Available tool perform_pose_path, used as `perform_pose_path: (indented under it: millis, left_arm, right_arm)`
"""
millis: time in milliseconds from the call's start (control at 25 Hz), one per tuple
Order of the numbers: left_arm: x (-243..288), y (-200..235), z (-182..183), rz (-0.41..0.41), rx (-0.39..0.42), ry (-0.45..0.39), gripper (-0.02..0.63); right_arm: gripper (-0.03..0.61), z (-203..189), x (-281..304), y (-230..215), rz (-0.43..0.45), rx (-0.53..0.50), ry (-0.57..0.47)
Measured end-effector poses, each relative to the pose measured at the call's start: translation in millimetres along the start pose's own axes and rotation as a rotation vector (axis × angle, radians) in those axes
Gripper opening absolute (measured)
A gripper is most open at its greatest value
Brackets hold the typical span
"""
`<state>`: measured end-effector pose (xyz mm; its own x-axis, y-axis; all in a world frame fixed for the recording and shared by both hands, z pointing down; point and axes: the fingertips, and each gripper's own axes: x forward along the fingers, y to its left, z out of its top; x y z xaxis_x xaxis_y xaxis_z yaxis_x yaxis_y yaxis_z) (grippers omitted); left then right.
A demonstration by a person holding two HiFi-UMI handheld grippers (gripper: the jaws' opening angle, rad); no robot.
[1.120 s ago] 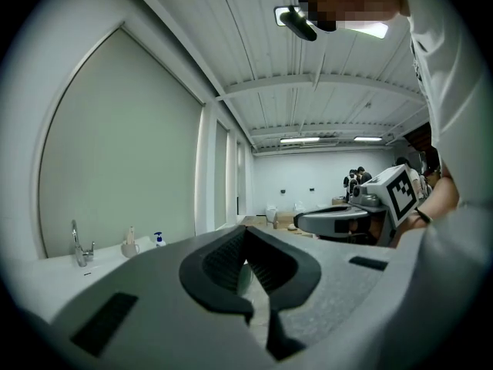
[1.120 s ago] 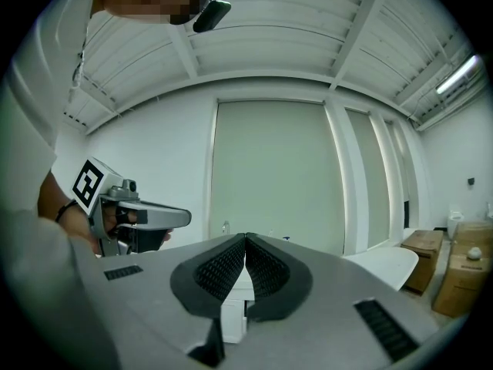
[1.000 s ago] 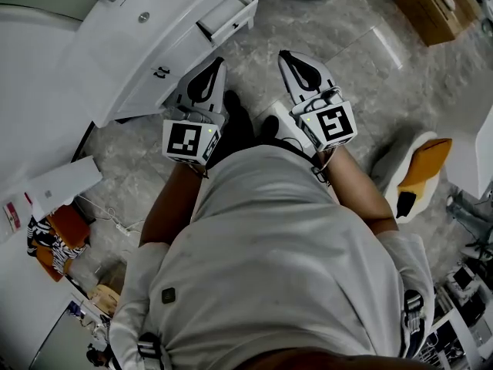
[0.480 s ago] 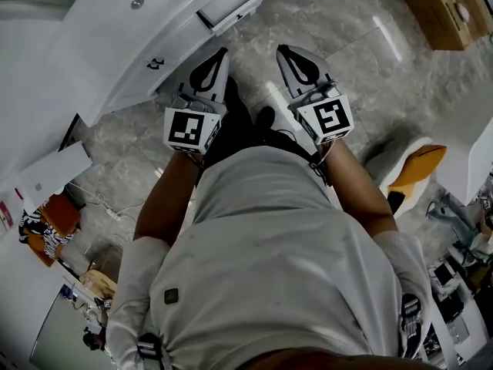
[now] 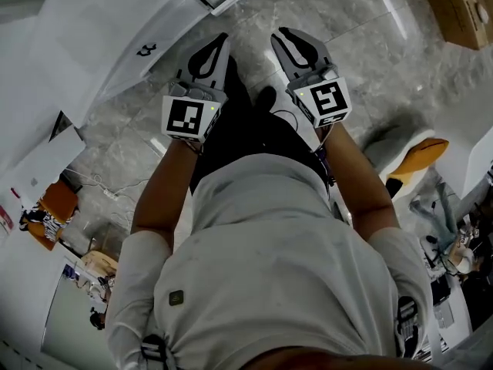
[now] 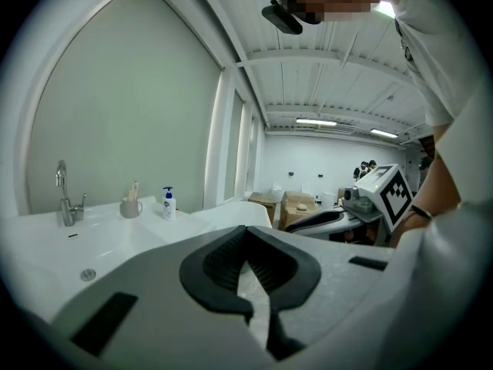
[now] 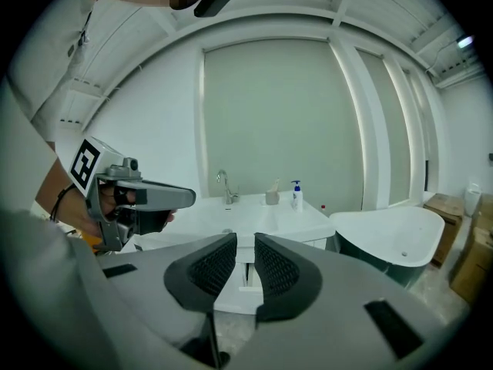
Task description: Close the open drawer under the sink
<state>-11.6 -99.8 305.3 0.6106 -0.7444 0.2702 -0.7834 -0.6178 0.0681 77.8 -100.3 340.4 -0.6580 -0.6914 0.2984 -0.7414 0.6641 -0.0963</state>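
A chrome tap [image 6: 65, 199], a cup [image 6: 131, 206] holding sticks and a white pump bottle [image 6: 168, 204] stand in a row at the left of the left gripper view, with cardboard boxes [image 6: 296, 206] mid-frame behind them. A white bathtub [image 7: 393, 233] fills the right gripper view's lower right. The head view shows a grey marble floor [image 5: 347, 21], a brown carton [image 5: 462, 2] at upper right and an orange-and-white object [image 5: 416, 156] at right.
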Motion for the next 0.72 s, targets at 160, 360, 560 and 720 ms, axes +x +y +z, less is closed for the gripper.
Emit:
perform_pose_path:
  millis: [160, 360, 560, 720]
  left_arm:
    - [14.8, 13.1, -30.2, -0.004, -0.026, 0.037, 0.009]
    - [44.9, 28.3, -65.3, 0.004, -0.045, 0.083, 0.009]
    - [67.4, 41.3, -97.2, 0.017, -0.068, 0.113, 0.009]
    - [86.2, 49.8, -127.8, 0.009, -0.057, 0.124, 0.009]
  right_arm:
    - [0.098, -29.1, 28.8, -7.3, 0.001, 0.022, 0.036]
    - [0.121, -67.9, 64.2, -21.5, -0.004, 0.041, 0.066]
    - [0.14, -110.9, 88.7, -30.2, -0.005, 0.067, 0.109]
    - [0.147, -150.0, 113.6, -40.8, 0.004, 0.071, 0.148]
